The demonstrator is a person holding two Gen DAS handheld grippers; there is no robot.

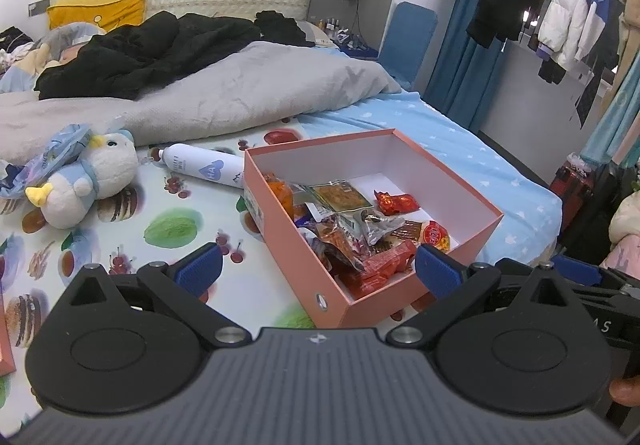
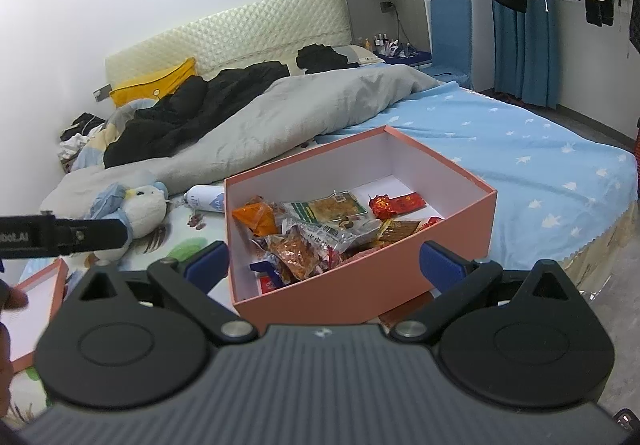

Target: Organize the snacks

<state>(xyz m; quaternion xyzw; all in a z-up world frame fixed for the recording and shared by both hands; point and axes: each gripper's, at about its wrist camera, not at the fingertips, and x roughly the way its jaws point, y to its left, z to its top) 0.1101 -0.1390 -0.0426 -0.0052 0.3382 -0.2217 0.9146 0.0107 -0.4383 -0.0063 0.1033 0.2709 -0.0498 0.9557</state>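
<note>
The snack packets (image 2: 320, 229) are seen heaped in the open pink box (image 2: 452, 245) on the bed (image 2: 520, 149). Both the left gripper (image 1: 316, 265) and the right gripper (image 2: 324, 265) are held with fingers spread and empty near the box. The gathering is judged nearly done, and the lid (image 2: 36, 305) lying at the left is probably to be fetched next.

A bedroom with a wide bed against a white wall

The bed (image 2: 520, 149) carries a pale blue star-print sheet, and a grey duvet (image 2: 312, 113) lies rumpled across it below a cream quilted headboard (image 2: 240, 33). A yellow pillow (image 1: 100, 9) leans by the headboard. Blue curtains (image 2: 520, 57) hang at the far side beside a blue chair (image 2: 450, 37), with coats (image 1: 572, 5) on a rail above. Light is even and cool.
</note>
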